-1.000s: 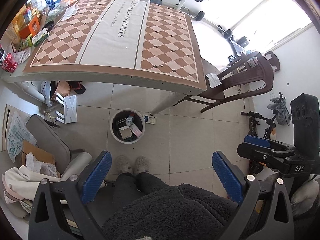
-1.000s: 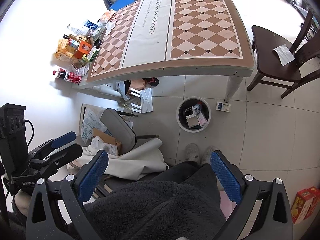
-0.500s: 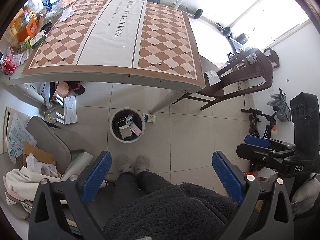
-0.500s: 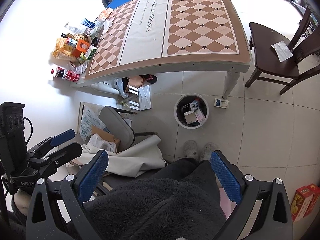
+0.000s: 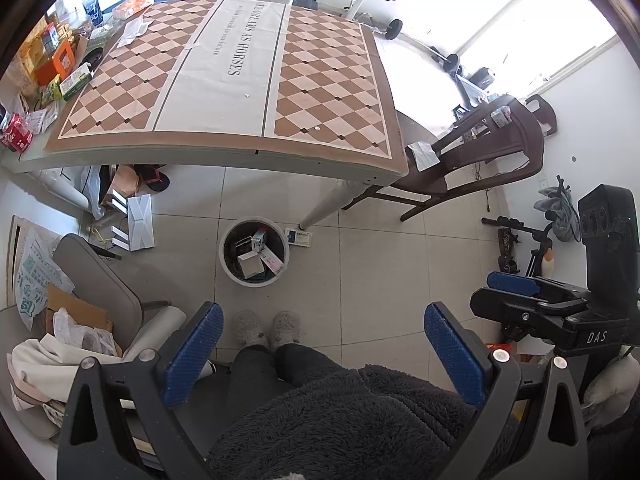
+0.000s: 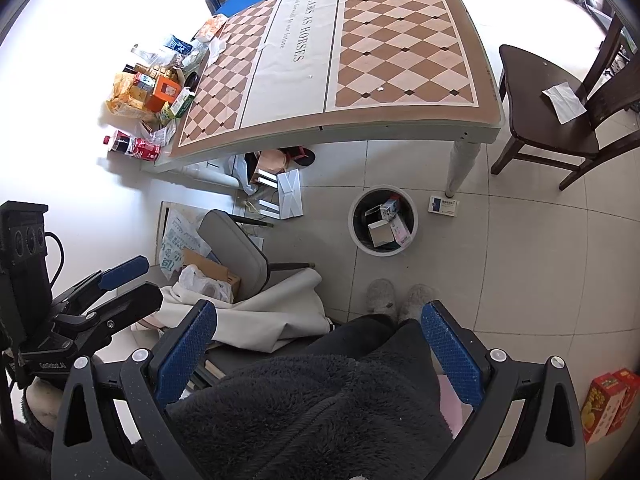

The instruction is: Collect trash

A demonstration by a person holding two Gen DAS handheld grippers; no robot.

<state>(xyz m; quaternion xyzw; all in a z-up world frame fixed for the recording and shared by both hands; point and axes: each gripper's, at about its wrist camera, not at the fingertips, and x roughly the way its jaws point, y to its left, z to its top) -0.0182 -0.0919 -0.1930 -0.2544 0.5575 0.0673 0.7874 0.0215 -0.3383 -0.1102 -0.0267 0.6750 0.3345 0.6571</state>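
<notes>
A round white trash bin (image 5: 231, 264) stands on the floor by the table leg, with several small boxes inside; it also shows in the right wrist view (image 6: 357, 236). A small white-and-blue box (image 5: 298, 238) lies on the floor beside it, also seen in the right wrist view (image 6: 443, 205). My left gripper (image 5: 322, 354) is open and empty, held high above the person's lap. My right gripper (image 6: 318, 346) is open and empty, also high above the lap. A white tissue (image 6: 563, 98) lies on the brown chair seat.
A checkered table (image 5: 224, 80) has snack boxes and a cola bottle (image 6: 132, 146) along its left edge. A brown wooden chair (image 5: 472, 160) stands to the right. A grey chair (image 6: 236, 250), cardboard and bags clutter the floor at left. Red boxes (image 6: 606, 404) sit at right.
Both grippers have shifted slightly, so the table and bin drift a little in view. Both stay open and empty.
</notes>
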